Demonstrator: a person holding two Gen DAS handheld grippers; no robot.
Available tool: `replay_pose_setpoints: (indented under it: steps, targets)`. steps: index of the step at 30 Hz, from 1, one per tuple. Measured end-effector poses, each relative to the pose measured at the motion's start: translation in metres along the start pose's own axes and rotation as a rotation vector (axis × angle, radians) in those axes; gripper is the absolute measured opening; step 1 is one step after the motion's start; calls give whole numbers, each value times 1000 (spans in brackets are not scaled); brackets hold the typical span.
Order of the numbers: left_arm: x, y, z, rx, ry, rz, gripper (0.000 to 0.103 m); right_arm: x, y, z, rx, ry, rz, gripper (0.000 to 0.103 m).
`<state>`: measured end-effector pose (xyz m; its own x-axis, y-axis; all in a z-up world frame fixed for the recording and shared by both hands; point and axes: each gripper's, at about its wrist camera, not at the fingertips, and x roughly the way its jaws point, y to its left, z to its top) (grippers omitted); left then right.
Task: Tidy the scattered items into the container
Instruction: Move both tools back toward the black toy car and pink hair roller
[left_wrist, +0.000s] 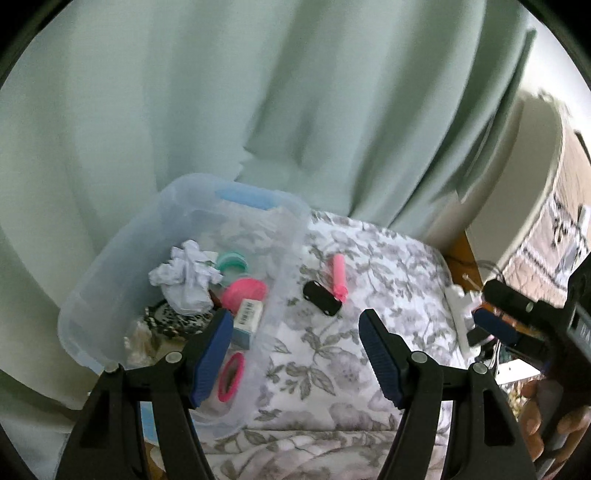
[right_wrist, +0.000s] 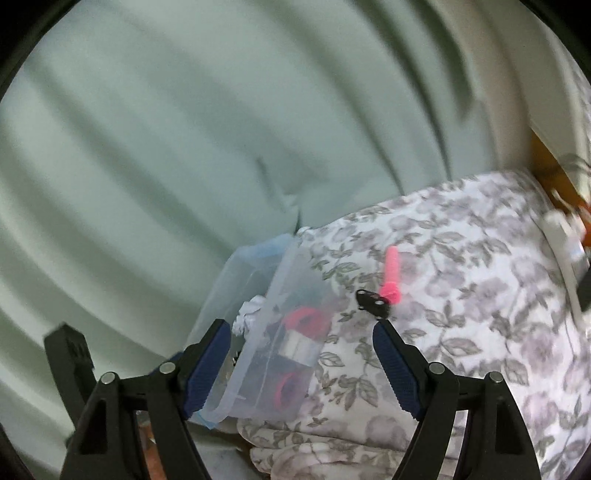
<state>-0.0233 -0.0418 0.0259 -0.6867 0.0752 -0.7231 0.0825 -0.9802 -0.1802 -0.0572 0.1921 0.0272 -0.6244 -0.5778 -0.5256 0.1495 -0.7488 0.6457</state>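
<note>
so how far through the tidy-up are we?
Mostly done. The clear bin already holds crumpled paper, tape rolls and a small box. Nothing is in hand: the left gripper and right gripper are both open and empty. Left on the floral cloth: a pink marker and a black clip.

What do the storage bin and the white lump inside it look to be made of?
The bin looks like thin, translucent, slightly frosted plastic: the contents show through its wall, and the rim is moulded. The white lump looks like crumpled paper or tissue, matte with sharp creases; which one, the pictures leave open.
</note>
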Motion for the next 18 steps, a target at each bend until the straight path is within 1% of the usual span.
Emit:
replay_pose_setpoints:
  steps: [4,10,15,18]
  targets:
    - [9,-22,-1,41,25,-13,72,-17,-33,5,98,-41,15,82]
    - [25,-46,-4,74,58,-16,71,-40,-64,9,158,-127,-5,82]
    - [40,-54,-7,72,84,-15,71,-44,-86,8,214,-151,-5,82]
    - [47,-58,-8,85,83,-10,71,-42,-95,7,233,-160,-11,82]
